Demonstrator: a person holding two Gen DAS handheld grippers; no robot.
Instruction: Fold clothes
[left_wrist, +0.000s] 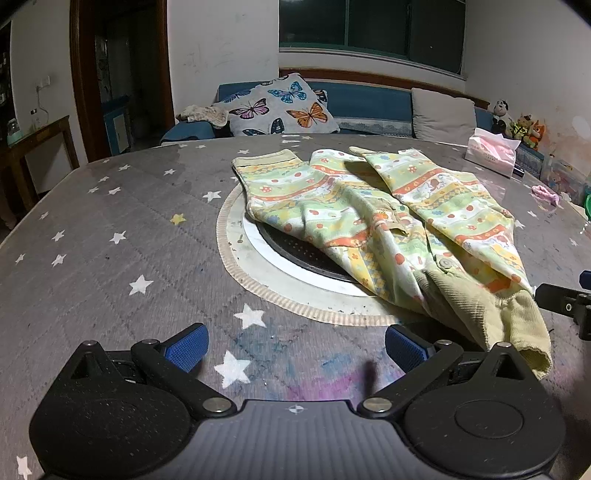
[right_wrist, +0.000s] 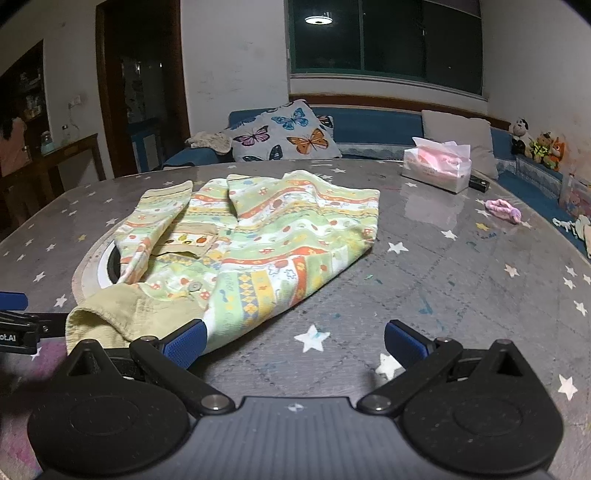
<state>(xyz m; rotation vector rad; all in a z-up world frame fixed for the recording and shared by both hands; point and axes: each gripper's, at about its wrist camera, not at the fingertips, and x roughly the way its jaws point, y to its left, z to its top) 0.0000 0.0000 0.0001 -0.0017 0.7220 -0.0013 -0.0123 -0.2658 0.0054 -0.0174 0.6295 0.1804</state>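
Observation:
A small patterned jacket (left_wrist: 391, 218) in green, yellow and orange lies on the grey star-print table (left_wrist: 110, 229), with its sleeves folded in and its khaki collar (left_wrist: 491, 314) towards me. In the right wrist view the same jacket (right_wrist: 266, 243) spreads ahead and to the left. My left gripper (left_wrist: 295, 347) hangs open over bare table, just left of the collar. My right gripper (right_wrist: 293, 343) is open too, its left finger beside the jacket's near hem, nothing between its blue pads (right_wrist: 184, 345).
A round inset plate (left_wrist: 280, 258) lies partly under the jacket. A tissue box (right_wrist: 436, 166) and a pink cloth scrap (right_wrist: 504, 210) sit at the table's far right. A sofa with a butterfly cushion (left_wrist: 280, 107) stands behind the table.

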